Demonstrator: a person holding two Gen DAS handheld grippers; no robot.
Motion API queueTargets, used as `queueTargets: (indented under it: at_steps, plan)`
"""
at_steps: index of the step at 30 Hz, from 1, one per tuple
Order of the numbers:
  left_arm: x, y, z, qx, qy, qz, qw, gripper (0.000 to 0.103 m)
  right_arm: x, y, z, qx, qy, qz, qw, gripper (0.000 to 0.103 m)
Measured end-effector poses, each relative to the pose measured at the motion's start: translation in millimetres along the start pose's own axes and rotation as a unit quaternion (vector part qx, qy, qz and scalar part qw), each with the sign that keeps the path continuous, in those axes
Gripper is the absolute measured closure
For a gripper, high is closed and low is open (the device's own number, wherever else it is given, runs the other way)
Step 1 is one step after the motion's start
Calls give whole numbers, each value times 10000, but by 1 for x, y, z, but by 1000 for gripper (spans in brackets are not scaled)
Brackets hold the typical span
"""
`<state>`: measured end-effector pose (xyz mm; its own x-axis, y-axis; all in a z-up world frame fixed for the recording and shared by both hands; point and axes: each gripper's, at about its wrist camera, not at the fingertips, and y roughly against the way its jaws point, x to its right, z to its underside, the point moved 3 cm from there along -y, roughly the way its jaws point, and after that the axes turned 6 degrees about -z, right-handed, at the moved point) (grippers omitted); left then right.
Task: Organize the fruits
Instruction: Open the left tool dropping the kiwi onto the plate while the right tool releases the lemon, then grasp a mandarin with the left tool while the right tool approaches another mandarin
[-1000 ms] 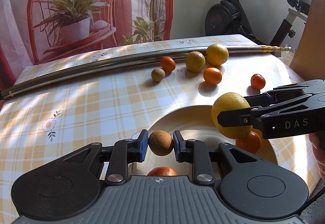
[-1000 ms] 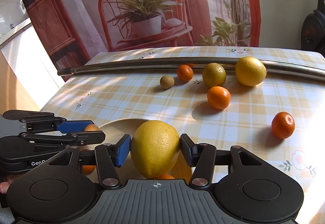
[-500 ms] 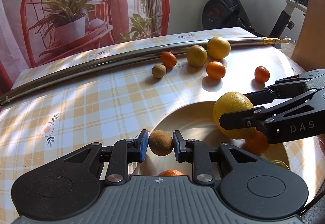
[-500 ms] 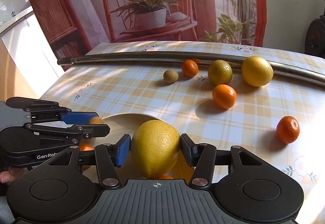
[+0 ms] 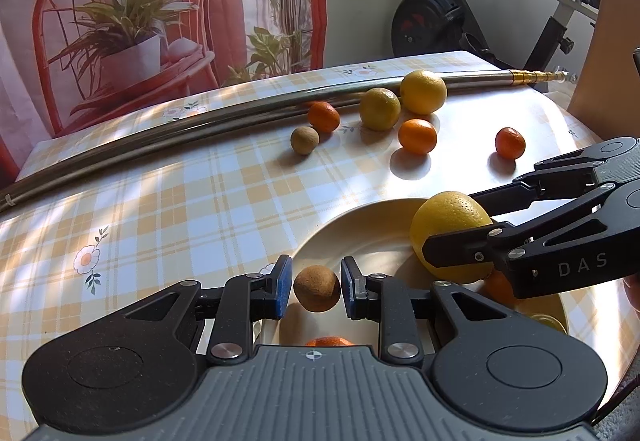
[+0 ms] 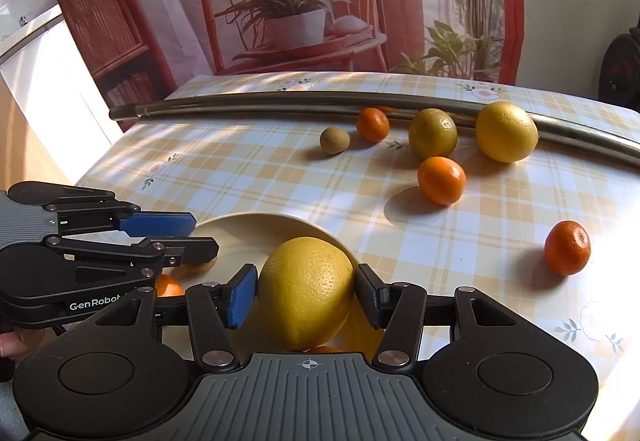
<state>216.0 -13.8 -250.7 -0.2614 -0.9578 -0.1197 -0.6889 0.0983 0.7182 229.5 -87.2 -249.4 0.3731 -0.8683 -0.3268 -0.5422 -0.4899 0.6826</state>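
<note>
Sitting between tool (image 5: 312, 291) pads: kiwi (image 5: 317, 288).

A checked-cloth table (image 5: 168, 201) carries a cream plate (image 5: 340, 225), loose citrus fruits (image 5: 417, 136) and a metal pole (image 5: 200, 129)

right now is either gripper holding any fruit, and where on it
The right gripper holds the large yellow citrus, pads on its two sides. The left gripper is open: gaps show around the small brown fruit over the plate.
</note>
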Motion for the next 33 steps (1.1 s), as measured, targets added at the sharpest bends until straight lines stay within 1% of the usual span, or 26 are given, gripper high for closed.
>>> queueTargets:
  at_steps: [9,13,17,22,26,33]
  plan:
    - [-2,1,1,-14,57,-50,10000,75,3,14,1,215,-29,125,9997,53]
    - [-7,4,0,7,177,-71,9998,75,4,21,2,339,-69,220,9992,53]
    - [-13,14,-3,109,401,-57,9991,75,8,35,1,591,-191,324,9975,53]
    - [-22,30,-5,257,696,-94,9972,75,19,57,-1,1010,-508,436,9926,53]
    - [-29,44,-7,374,854,-159,9955,75,28,70,-1,1203,-548,688,9888,54]
    - [-45,65,-18,620,966,-366,9927,75,52,95,3,1516,-859,888,9807,53]
